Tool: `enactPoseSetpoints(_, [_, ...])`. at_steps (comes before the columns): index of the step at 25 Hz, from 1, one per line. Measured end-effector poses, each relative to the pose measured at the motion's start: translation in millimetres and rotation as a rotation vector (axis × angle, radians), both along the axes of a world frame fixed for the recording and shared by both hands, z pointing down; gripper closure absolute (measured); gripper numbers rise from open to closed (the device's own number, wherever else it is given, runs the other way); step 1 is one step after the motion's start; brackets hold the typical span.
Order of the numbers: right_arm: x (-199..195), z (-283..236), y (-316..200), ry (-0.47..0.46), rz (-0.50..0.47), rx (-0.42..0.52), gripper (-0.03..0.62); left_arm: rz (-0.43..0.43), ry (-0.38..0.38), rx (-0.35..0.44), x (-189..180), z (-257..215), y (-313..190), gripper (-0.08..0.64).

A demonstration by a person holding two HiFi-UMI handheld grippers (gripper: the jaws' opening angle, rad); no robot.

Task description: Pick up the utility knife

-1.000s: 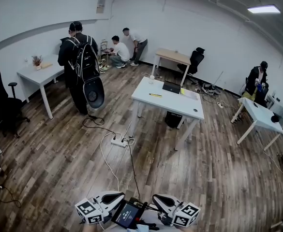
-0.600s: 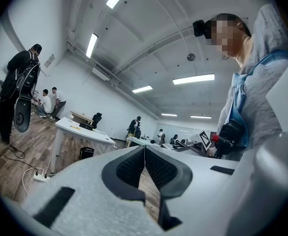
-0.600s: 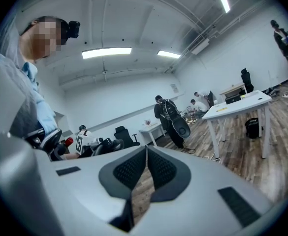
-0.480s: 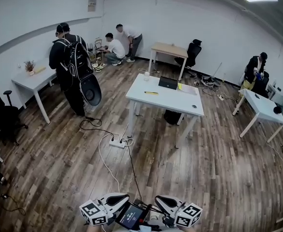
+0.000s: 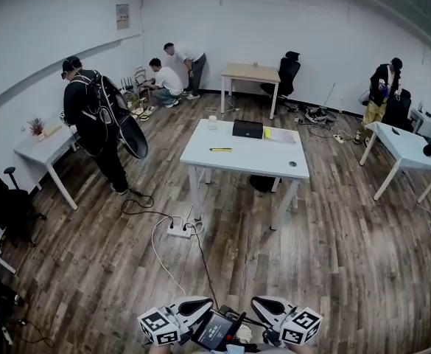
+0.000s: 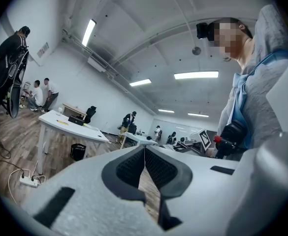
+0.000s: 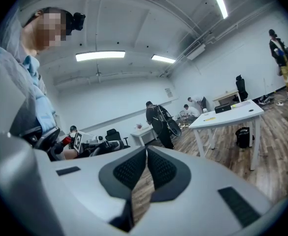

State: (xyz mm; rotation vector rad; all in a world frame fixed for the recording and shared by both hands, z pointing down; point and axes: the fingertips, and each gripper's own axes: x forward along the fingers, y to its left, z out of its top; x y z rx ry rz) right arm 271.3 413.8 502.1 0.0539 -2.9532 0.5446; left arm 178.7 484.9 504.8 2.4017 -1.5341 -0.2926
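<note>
The utility knife (image 5: 220,150) is a small yellow bar lying on the white table (image 5: 200,157) in the middle of the room, far ahead of me. It also shows as a yellow speck in the left gripper view (image 6: 62,123) and in the right gripper view (image 7: 210,118). My left gripper (image 5: 202,302) and right gripper (image 5: 258,302) sit at the bottom edge of the head view, side by side and pointing level. The left gripper (image 6: 144,154) and the right gripper (image 7: 146,154) are both shut, with nothing between the pads.
A laptop (image 5: 247,129), a cup (image 5: 212,122) and papers share the table. A power strip (image 5: 178,231) with cables lies on the wood floor before it. A person with a backpack (image 5: 90,124) stands at left. Other desks, chairs and people line the walls.
The whole view has closed in on the white table, which now looks nearer and more central. Both grippers have travelled with it and stay shut.
</note>
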Motion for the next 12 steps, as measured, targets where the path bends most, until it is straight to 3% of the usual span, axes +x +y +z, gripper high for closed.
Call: enactPoseSetpoints(12, [32.6, -7.0, -116.3, 0.004, 0.014, 0.001, 0.561, 0.016, -0.023, 0.012, 35.4, -15.1, -121.1, 0.541])
